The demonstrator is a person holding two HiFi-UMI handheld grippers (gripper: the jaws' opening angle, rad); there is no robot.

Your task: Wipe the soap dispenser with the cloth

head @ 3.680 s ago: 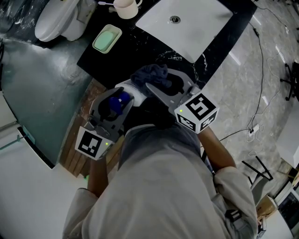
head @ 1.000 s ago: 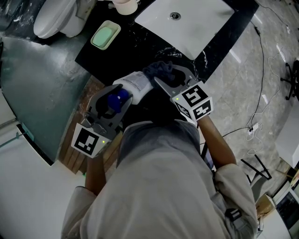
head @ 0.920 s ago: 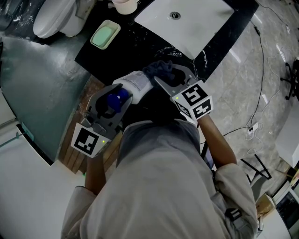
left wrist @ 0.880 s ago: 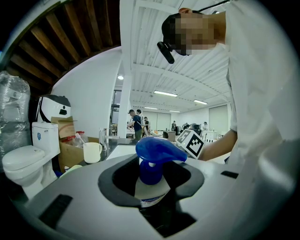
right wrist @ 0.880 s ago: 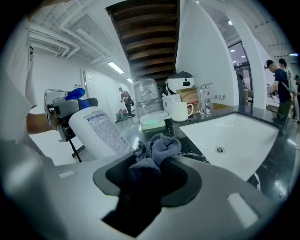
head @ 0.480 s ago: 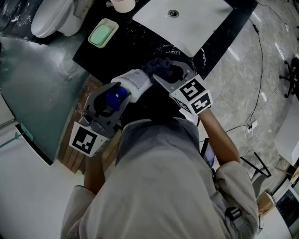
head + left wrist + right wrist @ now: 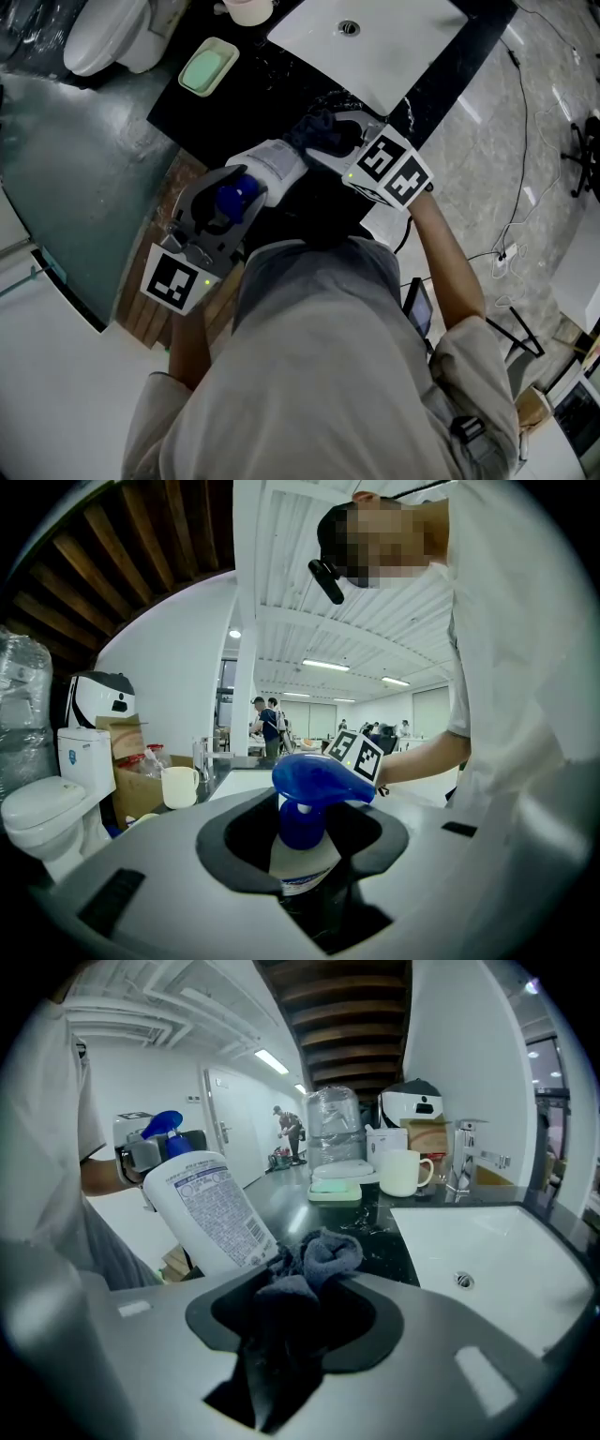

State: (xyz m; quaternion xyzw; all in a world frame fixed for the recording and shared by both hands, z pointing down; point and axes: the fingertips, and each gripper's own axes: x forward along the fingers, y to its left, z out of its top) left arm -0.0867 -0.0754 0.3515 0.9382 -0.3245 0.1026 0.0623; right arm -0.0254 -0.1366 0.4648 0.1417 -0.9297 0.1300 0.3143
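Right gripper view shows my right gripper [image 7: 298,1321] clamped on the dark blue cloth [image 7: 319,1255], whose bunched end touches the soap dispenser [image 7: 211,1208] near its base. My left gripper [image 7: 305,878] grips the tilted dispenser at its pump end. Wiping looks under way; next I'd drag the cloth along its printed side
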